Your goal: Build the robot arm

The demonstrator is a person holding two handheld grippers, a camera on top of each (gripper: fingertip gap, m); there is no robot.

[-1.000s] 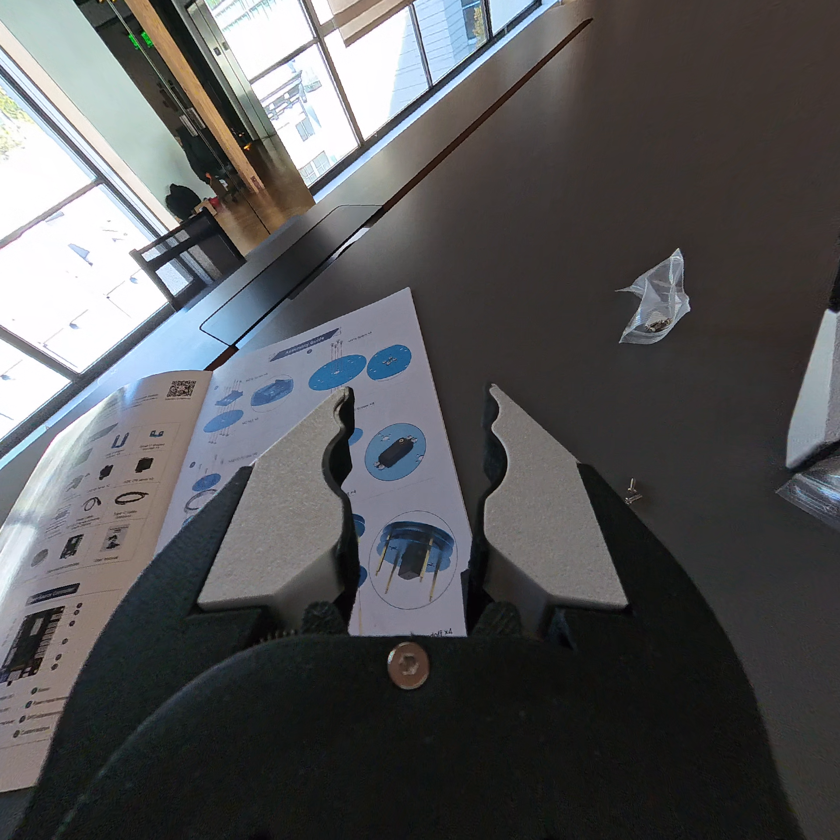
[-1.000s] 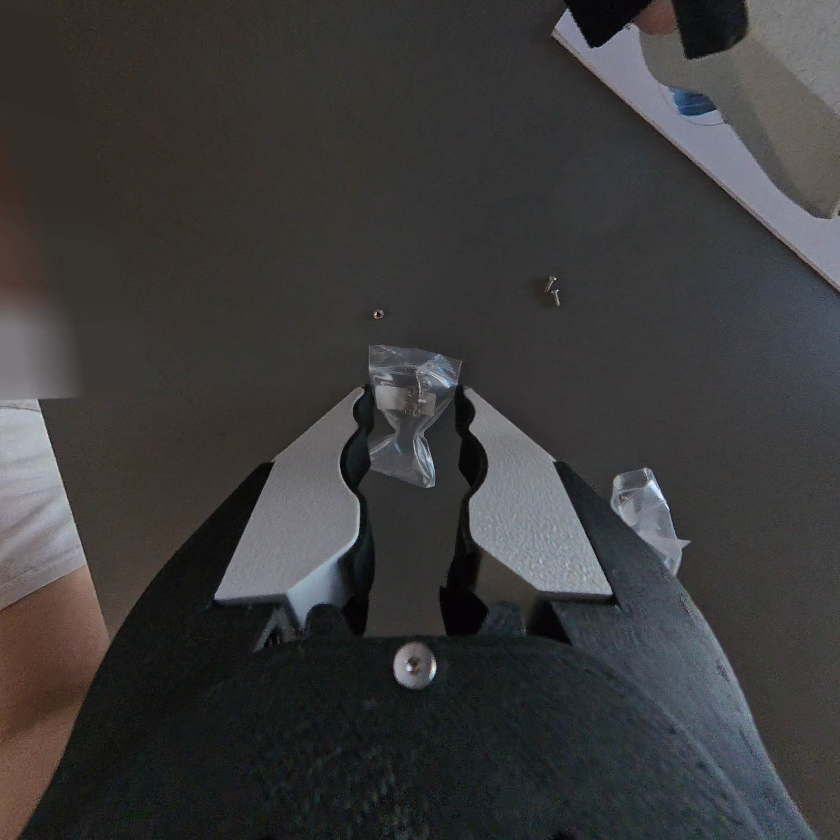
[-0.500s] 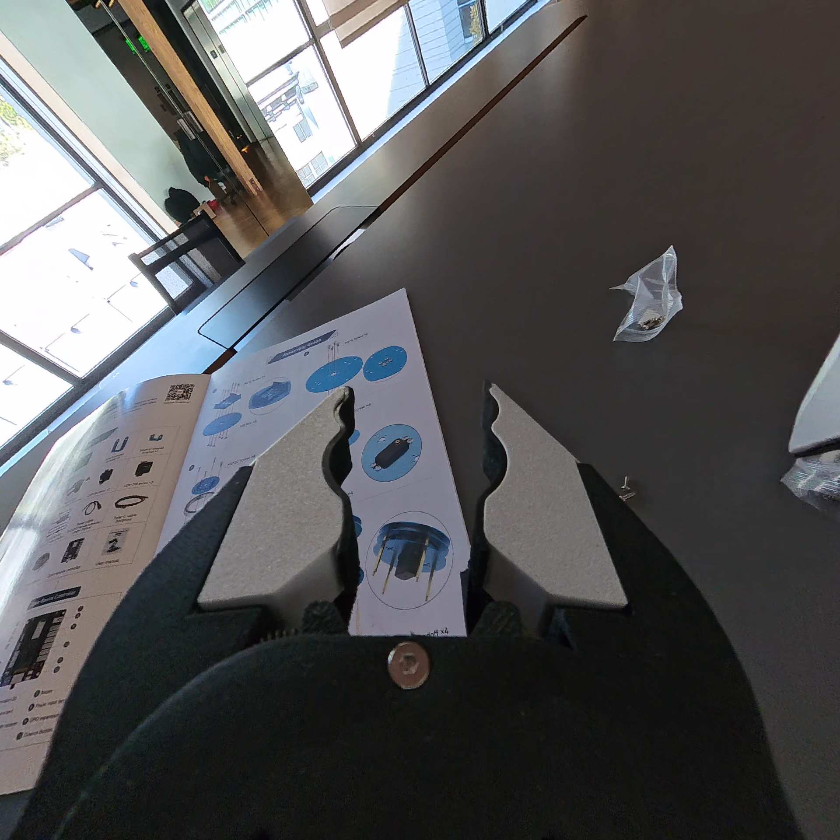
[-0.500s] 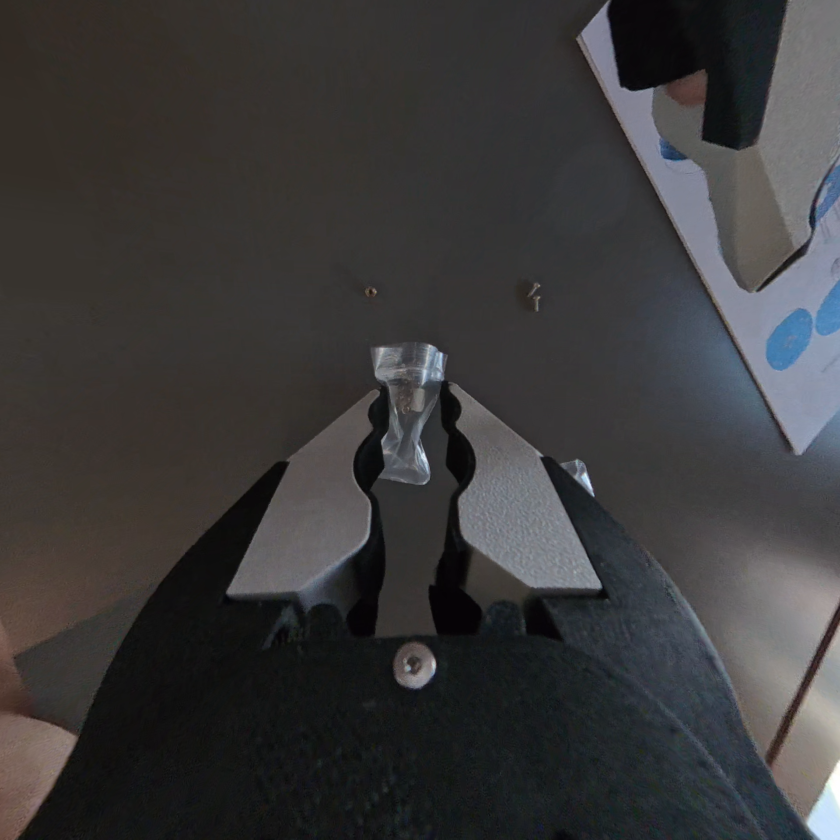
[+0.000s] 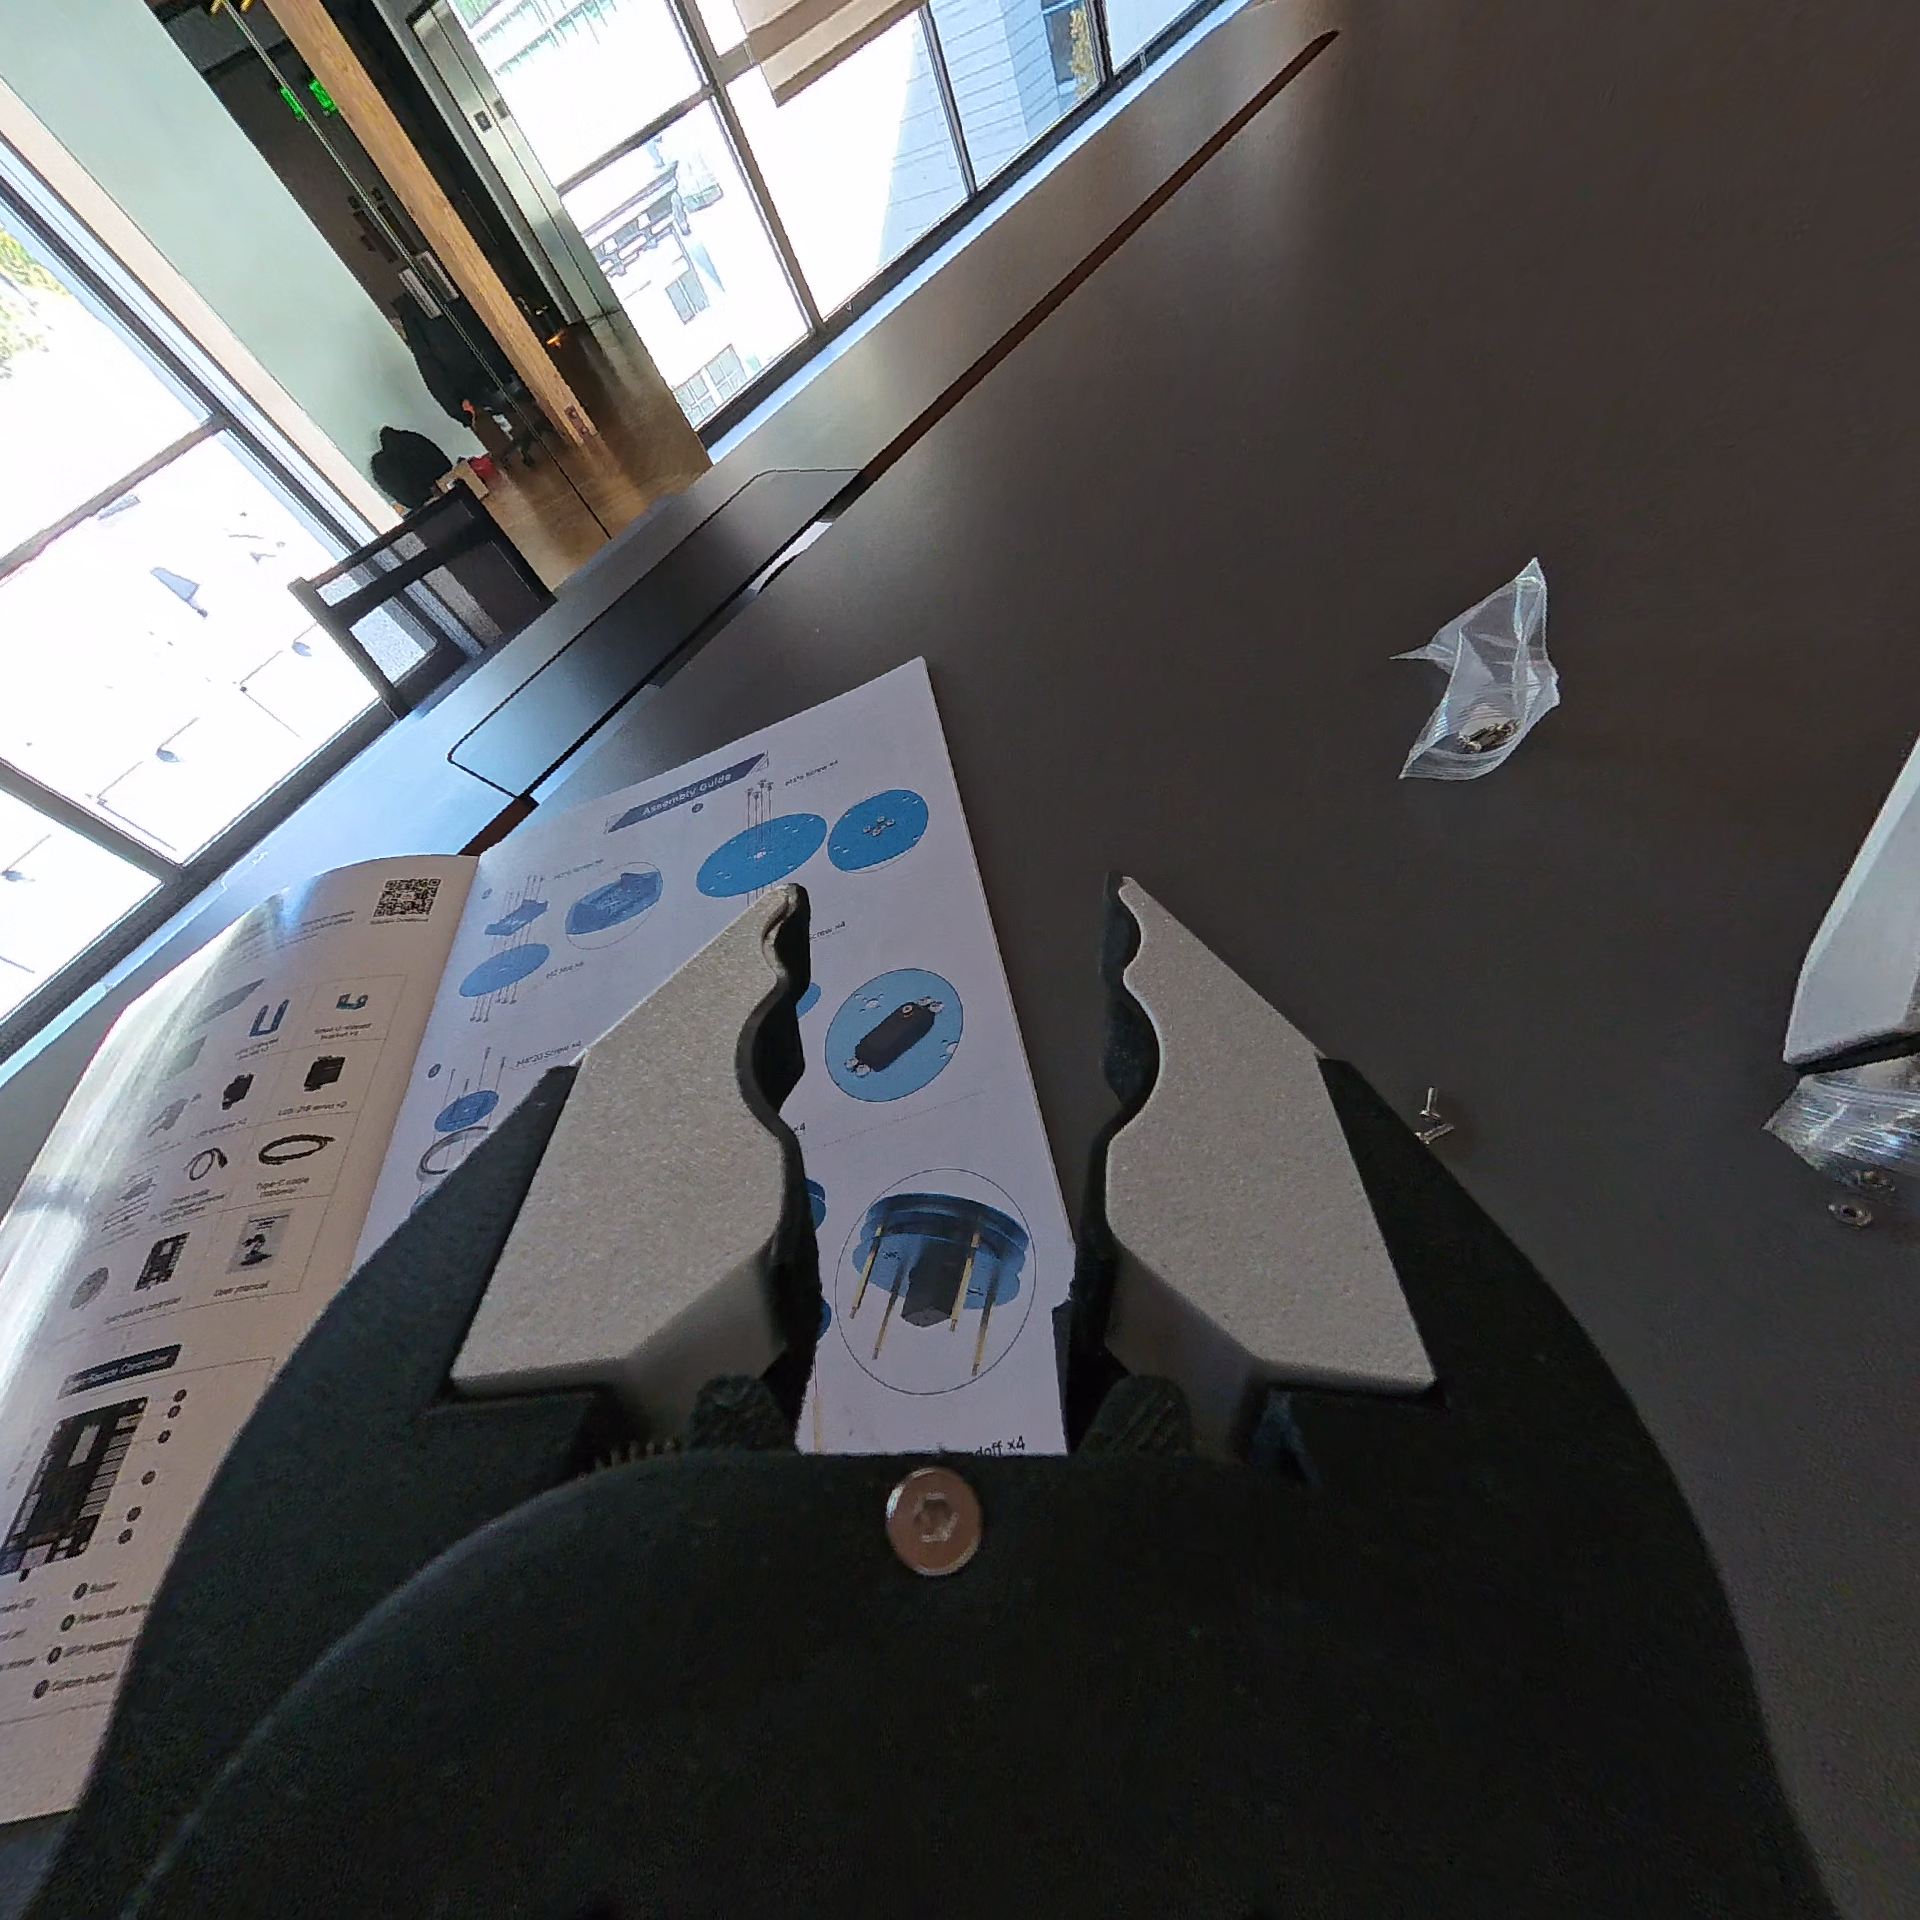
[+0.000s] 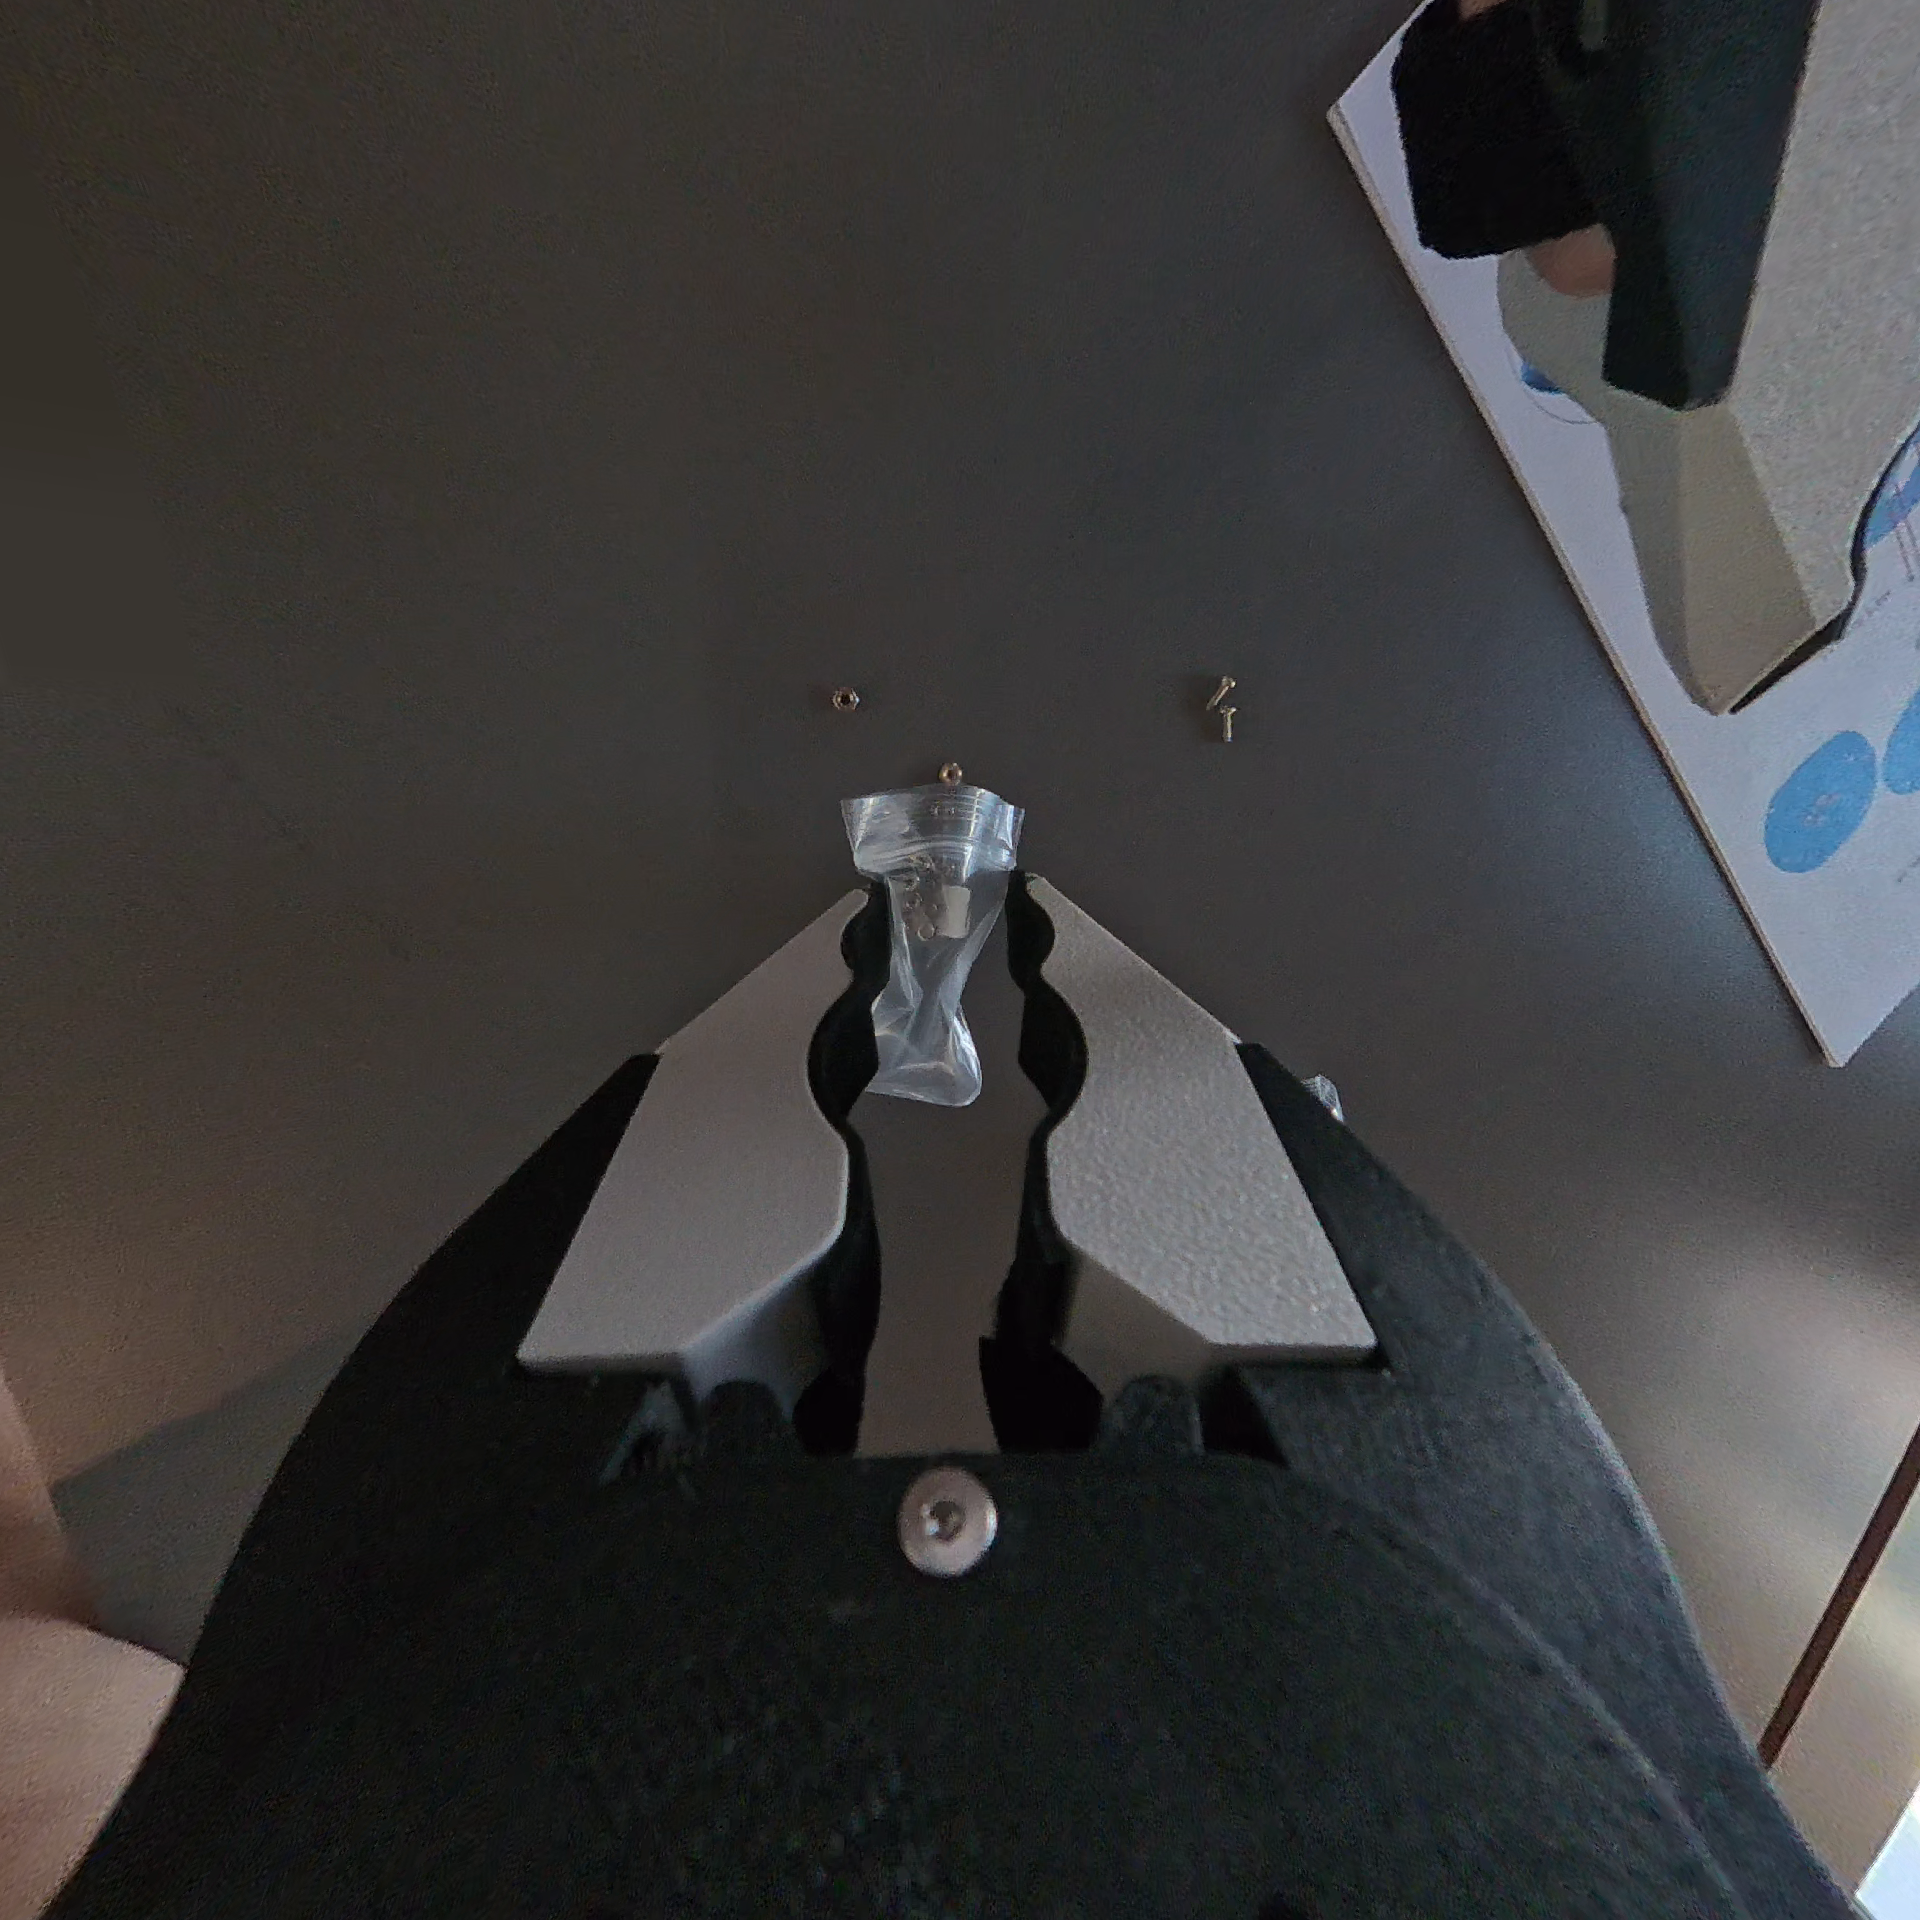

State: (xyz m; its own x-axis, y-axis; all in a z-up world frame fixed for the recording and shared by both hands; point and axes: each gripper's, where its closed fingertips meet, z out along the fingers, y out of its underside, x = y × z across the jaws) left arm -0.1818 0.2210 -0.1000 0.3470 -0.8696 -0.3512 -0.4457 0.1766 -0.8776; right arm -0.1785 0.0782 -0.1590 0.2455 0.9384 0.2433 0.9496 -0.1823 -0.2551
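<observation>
The flat matte tabletop (image 6: 520, 416) is dark grey-brown. The open paper booklet (image 5: 727, 935) is white, patterned with blue discs and small black pictures. Both grippers have light grey speckled fingers (image 5: 644, 1174) on black bodies. The small crumpled plastic bag (image 6: 930, 935) is clear, with silvery bits inside.

Printed booklet (image 5: 727, 935) bears writing, not repeated here.
</observation>
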